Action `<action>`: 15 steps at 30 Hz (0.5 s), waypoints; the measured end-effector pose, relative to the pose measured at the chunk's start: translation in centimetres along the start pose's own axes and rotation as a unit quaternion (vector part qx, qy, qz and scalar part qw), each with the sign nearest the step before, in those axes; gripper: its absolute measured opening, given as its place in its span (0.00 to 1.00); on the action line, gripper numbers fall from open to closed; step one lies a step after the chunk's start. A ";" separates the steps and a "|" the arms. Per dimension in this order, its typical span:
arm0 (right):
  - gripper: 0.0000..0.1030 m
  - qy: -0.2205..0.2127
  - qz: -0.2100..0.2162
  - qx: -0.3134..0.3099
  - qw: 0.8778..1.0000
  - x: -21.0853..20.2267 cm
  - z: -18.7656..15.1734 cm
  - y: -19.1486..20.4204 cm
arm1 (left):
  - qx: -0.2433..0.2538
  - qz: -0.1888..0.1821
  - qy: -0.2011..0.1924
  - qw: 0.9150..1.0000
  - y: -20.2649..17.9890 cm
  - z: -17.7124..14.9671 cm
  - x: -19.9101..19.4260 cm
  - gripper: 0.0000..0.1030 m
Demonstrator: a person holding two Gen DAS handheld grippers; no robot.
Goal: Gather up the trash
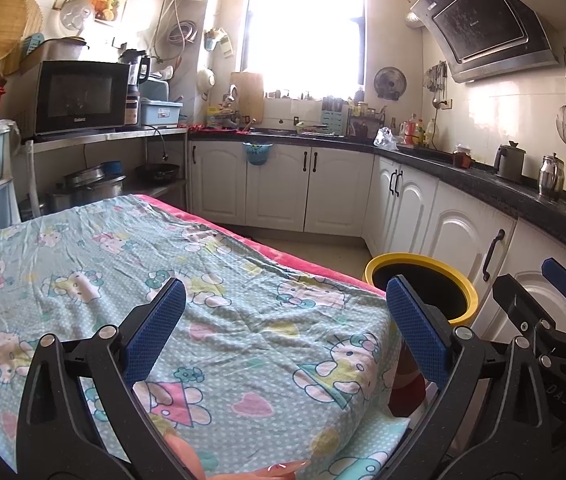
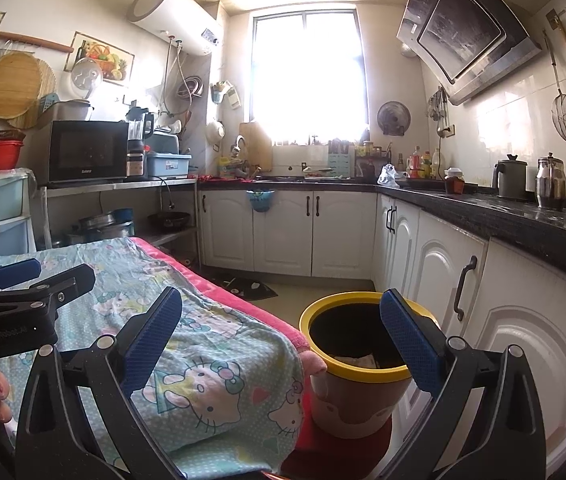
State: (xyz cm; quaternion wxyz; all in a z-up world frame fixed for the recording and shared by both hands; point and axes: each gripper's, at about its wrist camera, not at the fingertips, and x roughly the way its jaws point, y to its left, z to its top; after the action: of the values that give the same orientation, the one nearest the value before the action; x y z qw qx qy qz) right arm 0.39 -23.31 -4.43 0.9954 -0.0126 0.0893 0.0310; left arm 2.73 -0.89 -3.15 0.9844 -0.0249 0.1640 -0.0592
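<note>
A yellow-rimmed trash bin (image 2: 357, 364) stands beside the table's right corner, with crumpled paper (image 2: 357, 360) inside it. The bin also shows in the left wrist view (image 1: 423, 286), past the table edge. My left gripper (image 1: 283, 320) is open and empty above the table's cartoon-print cloth (image 1: 203, 280). My right gripper (image 2: 283, 328) is open and empty, held over the table corner and the bin. The left gripper also appears at the left of the right wrist view (image 2: 23, 284). No trash shows on the cloth.
White cabinets (image 2: 443, 280) under a black counter (image 2: 523, 216) run along the right and back. A kettle (image 2: 509, 178) and jars stand on the counter. A microwave (image 1: 79, 96) sits on a shelf at left. A red stool (image 2: 343, 452) is under the bin.
</note>
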 end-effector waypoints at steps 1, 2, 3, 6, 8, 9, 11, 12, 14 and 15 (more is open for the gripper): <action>0.94 0.001 0.000 0.000 1.000 0.0 0.0 0.0 | 0.000 0.000 0.000 1.000 0.0 0.0 0.0 0.90; 0.94 0.001 0.000 -0.001 1.000 0.1 0.0 0.0 | -0.001 0.000 0.000 1.000 0.0 0.0 0.0 0.90; 0.94 0.001 0.001 -0.001 1.000 0.0 0.1 0.0 | -0.001 0.000 0.000 1.000 0.0 0.0 0.0 0.90; 0.94 0.001 0.002 -0.002 1.000 0.0 0.2 0.0 | 0.000 0.000 0.000 1.000 0.0 0.0 0.0 0.90; 0.94 0.001 0.002 -0.002 1.000 0.0 0.2 0.0 | -0.001 0.000 0.000 1.000 0.0 0.0 0.0 0.90; 0.94 0.001 0.002 -0.001 1.000 0.0 0.2 0.0 | -0.001 0.000 0.001 1.000 0.0 0.0 0.0 0.90; 0.94 0.002 0.002 -0.002 1.000 0.0 0.2 0.0 | 0.000 -0.001 0.002 1.000 0.0 0.1 -0.1 0.90; 0.94 0.002 0.003 -0.002 1.000 -0.1 0.2 0.0 | 0.000 -0.001 0.002 1.000 0.0 0.1 -0.1 0.90; 0.94 0.002 0.003 -0.003 1.000 -0.1 0.3 0.0 | 0.001 -0.001 0.002 1.000 0.0 0.1 -0.1 0.90; 0.94 0.002 0.003 -0.002 1.000 -0.1 0.2 0.0 | 0.001 -0.001 0.002 1.000 -0.1 0.1 -0.1 0.90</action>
State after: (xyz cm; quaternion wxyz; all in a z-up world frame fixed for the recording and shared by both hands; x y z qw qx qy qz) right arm 0.38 -23.33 -4.19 0.9952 -0.0145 0.0910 0.0337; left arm 2.66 -0.93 -3.03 0.9839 -0.0244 0.1662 -0.0606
